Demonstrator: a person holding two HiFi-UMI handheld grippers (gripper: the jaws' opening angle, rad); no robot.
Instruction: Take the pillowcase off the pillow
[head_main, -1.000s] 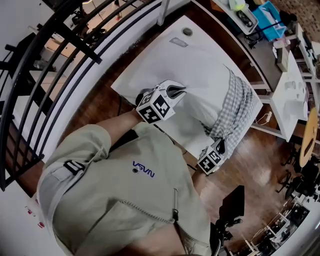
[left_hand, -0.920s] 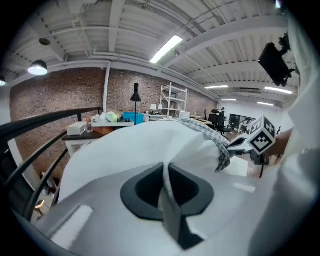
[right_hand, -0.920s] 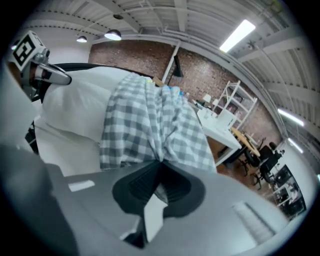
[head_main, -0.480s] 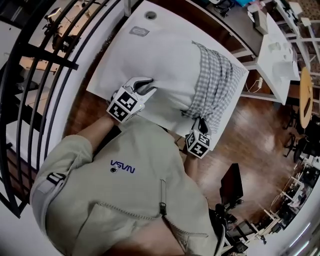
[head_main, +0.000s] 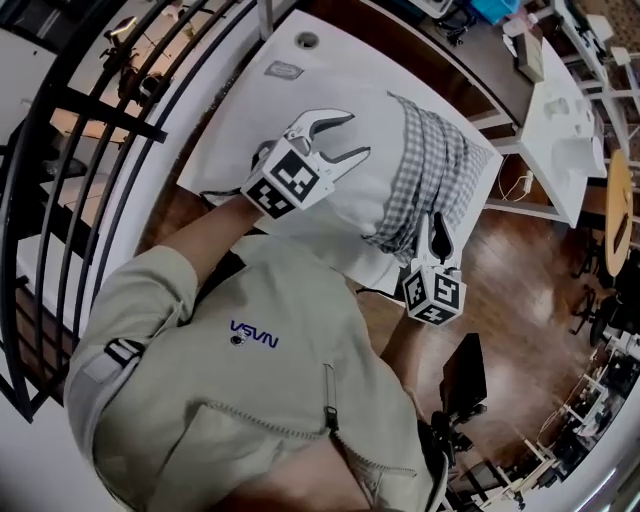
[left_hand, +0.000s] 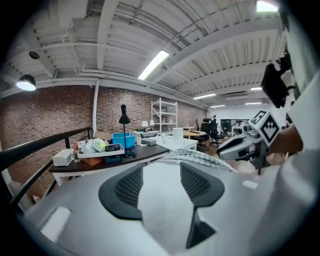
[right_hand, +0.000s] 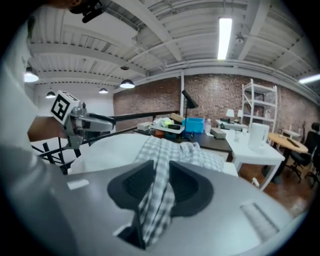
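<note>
Both grippers have come up off the table (head_main: 298, 62) since a moment back, and both sets of jaws have just been opening. A moment ago the left gripper (head_main: 347, 135) was clamped down on the near edge of the pillow (head_main: 375, 185). Now it hangs above the bare white part with its jaws wide apart and nothing between them, only pillow showing beyond the pads. The right gripper (head_main: 438, 232) sits at the near corner, just off the table edge. Its jaws are only narrowly apart, and a strip of the checked pillowcase (head_main: 430, 165) is threaded through the gap. In the right gripper view the strip looks slack rather than pinched, so I read it as let go. The pillowcase is bunched over the right end of the pillow and that end is still covered. My read is that this pull is spent and a fresh grip is needed, so the job is partly done.
</note>
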